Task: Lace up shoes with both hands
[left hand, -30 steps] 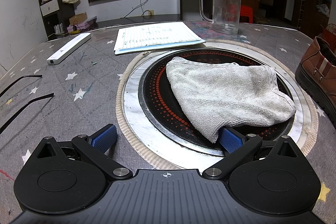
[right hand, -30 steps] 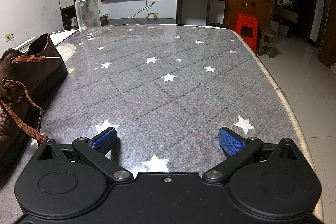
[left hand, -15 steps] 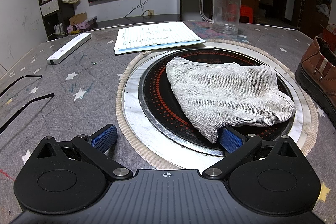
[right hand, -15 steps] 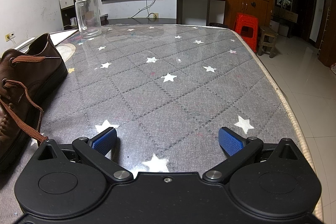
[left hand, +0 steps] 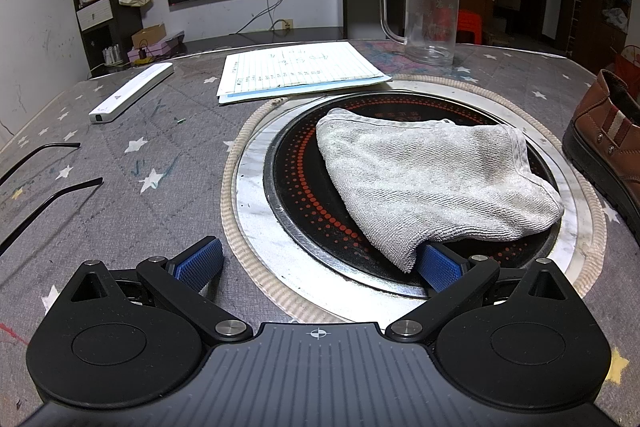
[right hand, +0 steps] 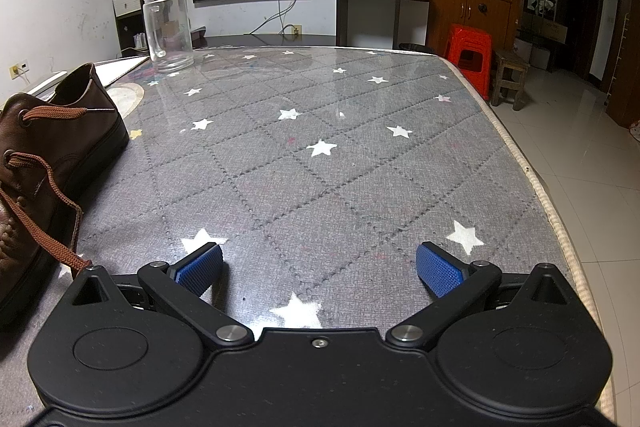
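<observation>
Resting low over the star-patterned table (right hand: 320,163), both claws sit spread wide and empty, apparently poised before lacing begins. Between them stands the brown shoe (right hand: 44,163), its loose lace (right hand: 48,227) trailing beside the right claw (right hand: 319,269), while the left claw (left hand: 318,261) points at a grey cloth (left hand: 432,175), one pad tucked under its edge.

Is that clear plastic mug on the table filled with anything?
No, the clear mug stands upright beyond the lined paper, and you can see straight through it with nothing inside.
</observation>
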Demonstrator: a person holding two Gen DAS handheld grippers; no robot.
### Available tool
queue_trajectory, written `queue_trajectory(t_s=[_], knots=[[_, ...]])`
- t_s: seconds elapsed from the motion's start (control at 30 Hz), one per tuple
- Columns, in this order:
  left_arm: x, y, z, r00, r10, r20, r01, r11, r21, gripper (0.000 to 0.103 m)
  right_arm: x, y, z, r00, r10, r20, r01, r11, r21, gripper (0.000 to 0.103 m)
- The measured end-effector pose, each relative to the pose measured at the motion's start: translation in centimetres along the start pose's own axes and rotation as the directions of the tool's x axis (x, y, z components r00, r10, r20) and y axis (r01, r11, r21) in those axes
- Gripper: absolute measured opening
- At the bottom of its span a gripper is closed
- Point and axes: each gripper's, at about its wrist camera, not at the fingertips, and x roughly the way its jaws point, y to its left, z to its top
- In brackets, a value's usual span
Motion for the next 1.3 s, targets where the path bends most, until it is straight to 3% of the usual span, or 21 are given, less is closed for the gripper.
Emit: queue_trajectory(t_s=[1.3], knots=[[-0.04, -0.11, -0.03, 1.000, 0.000, 0.000, 0.000, 1.000, 0.000, 0.103, -0.02, 0.00, -0.02, 1.000, 0.000, 0.000, 0.000, 1.000, 0.000, 0.103]])
